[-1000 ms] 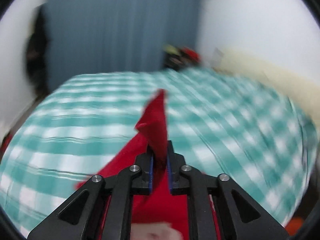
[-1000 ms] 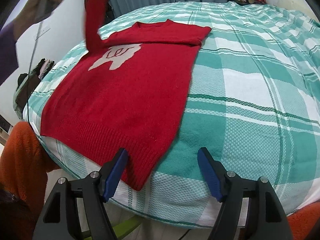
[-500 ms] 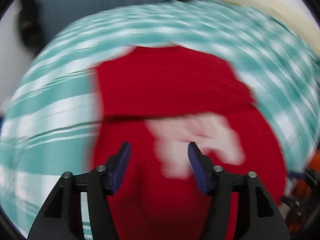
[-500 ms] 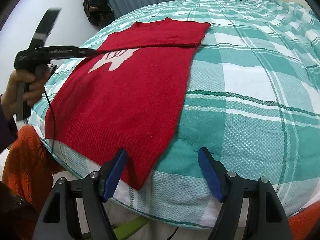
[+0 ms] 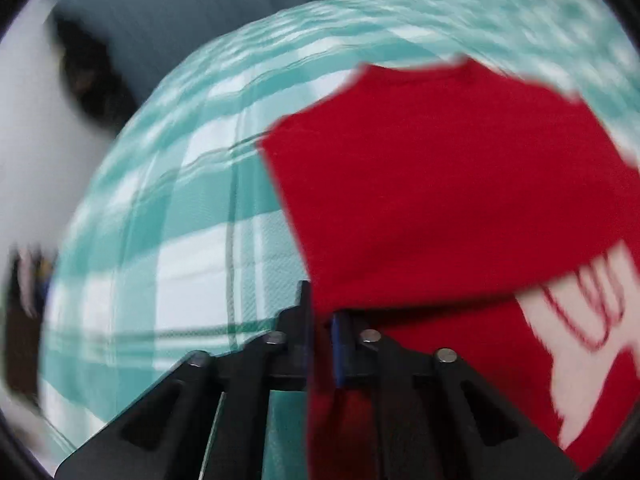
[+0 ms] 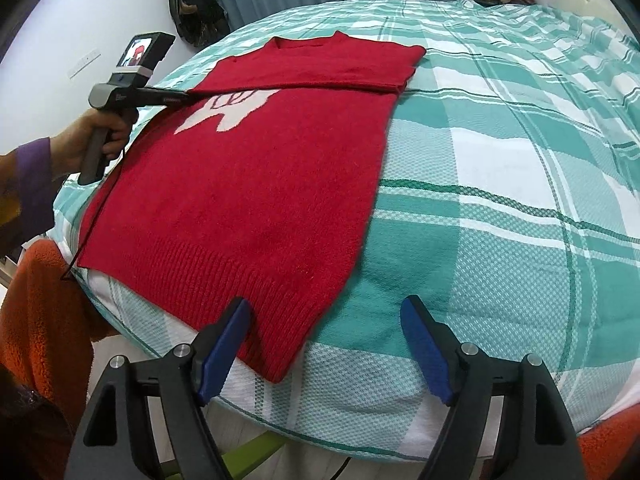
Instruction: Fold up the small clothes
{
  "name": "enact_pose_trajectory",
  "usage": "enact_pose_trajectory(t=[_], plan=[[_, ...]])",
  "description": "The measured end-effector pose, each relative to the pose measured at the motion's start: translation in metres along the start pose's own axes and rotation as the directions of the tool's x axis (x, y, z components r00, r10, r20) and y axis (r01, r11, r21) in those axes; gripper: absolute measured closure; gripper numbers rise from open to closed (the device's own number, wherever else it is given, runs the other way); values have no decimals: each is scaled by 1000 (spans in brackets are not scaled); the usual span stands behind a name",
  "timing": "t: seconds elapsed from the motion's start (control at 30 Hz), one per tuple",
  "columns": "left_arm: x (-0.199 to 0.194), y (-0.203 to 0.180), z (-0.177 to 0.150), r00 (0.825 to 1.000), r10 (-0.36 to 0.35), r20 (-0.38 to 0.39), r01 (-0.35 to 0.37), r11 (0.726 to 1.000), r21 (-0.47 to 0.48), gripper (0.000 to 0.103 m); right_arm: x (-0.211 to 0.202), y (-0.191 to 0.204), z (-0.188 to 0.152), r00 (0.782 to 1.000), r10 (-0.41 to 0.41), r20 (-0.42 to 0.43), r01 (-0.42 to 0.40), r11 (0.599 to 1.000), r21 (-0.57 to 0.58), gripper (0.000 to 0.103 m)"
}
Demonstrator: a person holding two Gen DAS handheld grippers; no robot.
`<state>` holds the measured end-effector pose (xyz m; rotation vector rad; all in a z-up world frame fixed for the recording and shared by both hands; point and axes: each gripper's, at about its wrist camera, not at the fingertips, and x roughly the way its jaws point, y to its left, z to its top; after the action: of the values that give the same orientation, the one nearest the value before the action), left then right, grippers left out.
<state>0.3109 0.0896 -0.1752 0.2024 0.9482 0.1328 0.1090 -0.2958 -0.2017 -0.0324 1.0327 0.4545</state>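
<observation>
**Left fingers pinch sweater edge, right waits at hem**

Red sweater (image 6: 256, 184) lies flat on the bed (image 6: 500, 184), long axis running away from the right gripper (image 6: 326, 350). Its fingers gape empty over the near hem corner. Left gripper (image 5: 320, 336) has just closed onto the sweater's left edge.
</observation>
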Motion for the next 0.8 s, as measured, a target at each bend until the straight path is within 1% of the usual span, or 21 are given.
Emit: enact_pose_trajectory(t=[0.03, 0.07, 0.13, 0.17, 0.23, 0.27, 0.3, 0.33, 0.37, 0.4, 0.43, 0.47, 0.5, 0.53, 0.57, 0.63, 0.67, 0.7, 0.73, 0.77, 0.8], plan=[[-4, 16, -3, 1000, -6, 20, 8, 996, -89, 97, 0, 0, 0, 1000, 1, 0, -1, 1000, 1, 25], [-4, 36, -9, 999, -29, 14, 31, 981, -191, 97, 0, 0, 0, 1000, 3, 1, -3, 1000, 2, 25], [1, 52, -18, 997, -78, -13, 72, 961, -267, 95, 0, -1, 0, 1000, 6, 1, -6, 1000, 2, 25], [5, 51, -22, 994, -99, -35, 86, 960, -265, 91, 1, -2, 0, 1000, 8, 1, -8, 1000, 1, 24], [3, 41, -24, 997, -52, -53, 41, 982, -186, 79, 3, -3, 1, 1000, 14, -1, -14, 1000, 0, 22], [-1, 41, -25, 997, -44, -63, 33, 984, -176, 63, 4, -3, 2, 1000, 14, -2, -14, 1000, -3, 22], [-4, 45, -27, 996, -46, -74, 31, 981, -190, 43, 4, -3, 2, 1000, 14, -2, -14, 1000, -4, 22], [-10, 54, -30, 995, -61, -76, 42, 973, -229, 37, 3, -3, 2, 1000, 15, -1, -15, 1000, -4, 22], [-17, 68, -33, 993, -103, -54, 82, 951, -299, 36, 3, -4, 2, 1000, 18, 1, -18, 1000, -1, 22], [-23, 86, -36, 986, -163, -24, 142, 913, -382, 36, 3, -5, 2, 1000, 24, 2, -24, 1000, 4, 22], [-25, 98, -37, 980, -197, -3, 176, 882, -438, 37, 3, -6, 2, 1000, 28, 3, -28, 1000, 8, 22], [-27, 112, -36, 975, -221, 22, 203, 843, -499, 43, 3, -7, 2, 1000, 31, 3, -31, 999, 10, 22], [-28, 123, -32, 971, -236, 37, 220, 819, -530, 47, 4, -6, 2, 1000, 29, 3, -29, 1000, 9, 22], [-24, 127, -22, 966, -254, 43, 237, 808, -539, 48, 4, -5, 1, 1000, 25, 2, -25, 1000, 5, 21], [-17, 128, -8, 958, -285, 41, 262, 804, -534, 48, 5, -3, 1, 1000, 22, 1, -22, 1000, -2, 20], [5, 118, 18, 927, -375, 5, 326, 800, -504, 47, 6, 0, 1, 1000, 17, -1, -17, 1000, -13, 18], [17, 108, 31, 923, -385, -31, 324, 815, -481, 45, 6, 1, 1, 1000, 14, -2, -14, 1000, -17, 17], [28, 98, 40, 926, -373, -64, 305, 835, -459, 42, 7, 2, 1, 1000, 10, -3, -10, 1000, -21, 17], [43, 86, 49, 927, -360, -110, 281, 856, -433, 42, 7, 2, 1, 1000, 8, -3, -8, 1000, -22, 17], [55, 77, 54, 925, -352, -143, 266, 869, -418, 46, 7, 2, 1, 1000, 7, -3, -7, 1000, -22, 17], [61, 73, 57, 925, -347, -154, 260, 874, -410, 87, 7, 2, 1, 1000, 8, -4, -8, 1000, -21, 17]])
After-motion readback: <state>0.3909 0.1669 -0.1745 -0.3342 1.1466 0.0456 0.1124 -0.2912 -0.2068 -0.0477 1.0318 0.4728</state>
